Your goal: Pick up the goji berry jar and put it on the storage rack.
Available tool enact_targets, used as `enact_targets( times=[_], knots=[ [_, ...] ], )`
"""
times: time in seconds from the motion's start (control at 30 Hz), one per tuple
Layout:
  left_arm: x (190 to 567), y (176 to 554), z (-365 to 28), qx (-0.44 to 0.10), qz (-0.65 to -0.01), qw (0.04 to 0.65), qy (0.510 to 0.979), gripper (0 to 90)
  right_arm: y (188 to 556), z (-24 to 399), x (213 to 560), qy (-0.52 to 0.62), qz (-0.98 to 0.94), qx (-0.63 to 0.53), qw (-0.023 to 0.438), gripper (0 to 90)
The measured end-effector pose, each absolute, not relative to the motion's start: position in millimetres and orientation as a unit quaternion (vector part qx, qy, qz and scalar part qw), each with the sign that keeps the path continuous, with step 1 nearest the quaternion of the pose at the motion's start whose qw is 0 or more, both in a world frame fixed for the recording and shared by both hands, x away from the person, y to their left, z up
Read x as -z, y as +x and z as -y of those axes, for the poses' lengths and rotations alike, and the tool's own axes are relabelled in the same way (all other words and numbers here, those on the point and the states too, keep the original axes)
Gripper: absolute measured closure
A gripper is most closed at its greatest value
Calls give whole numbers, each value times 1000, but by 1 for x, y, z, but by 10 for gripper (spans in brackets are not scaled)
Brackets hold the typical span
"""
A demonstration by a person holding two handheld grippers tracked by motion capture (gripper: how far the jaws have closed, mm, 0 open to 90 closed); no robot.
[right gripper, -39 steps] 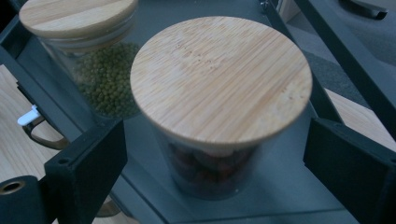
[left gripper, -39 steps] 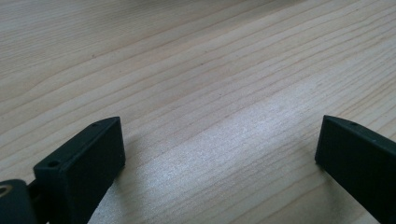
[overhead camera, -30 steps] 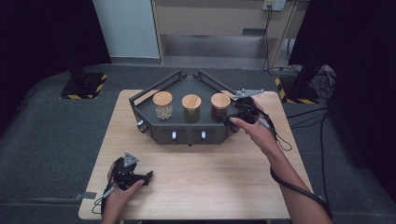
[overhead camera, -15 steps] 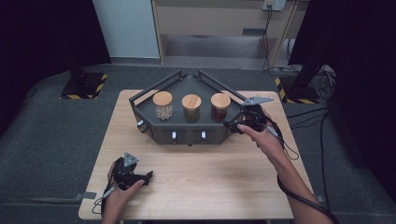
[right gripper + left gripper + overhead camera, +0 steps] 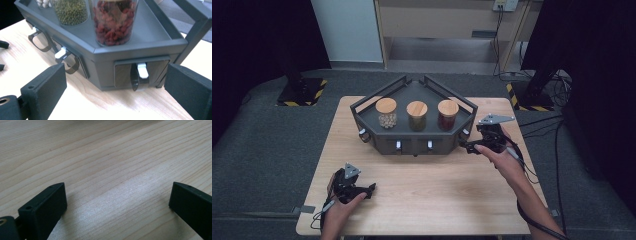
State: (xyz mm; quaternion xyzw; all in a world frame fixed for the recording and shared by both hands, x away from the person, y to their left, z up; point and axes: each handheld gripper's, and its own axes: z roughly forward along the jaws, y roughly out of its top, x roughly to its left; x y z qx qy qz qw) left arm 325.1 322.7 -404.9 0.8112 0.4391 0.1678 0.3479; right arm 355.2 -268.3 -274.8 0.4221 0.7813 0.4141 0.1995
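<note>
three jars (image 5: 417,114), wooden table (image 5: 437,195)

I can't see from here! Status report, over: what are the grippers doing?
Left gripper open, resting low on table. Right gripper open, lined up on white drawer handle below red jar. Nothing in the way.

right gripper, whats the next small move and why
Probably ease the right gripper forward so its jaws straddle the white drawer handle, then close. The jaws stand open with nothing between them, aimed at that handle on the rack face, just short of it.
</note>
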Motion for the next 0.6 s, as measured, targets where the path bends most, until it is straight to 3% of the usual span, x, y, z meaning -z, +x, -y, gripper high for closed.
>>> enact_targets(
  times=[0.6],
  knots=[
    [405, 325, -323, -168, -439, 348, 811, 0, 322, 287, 309, 440, -778, -407, 187, 47]
  ],
)
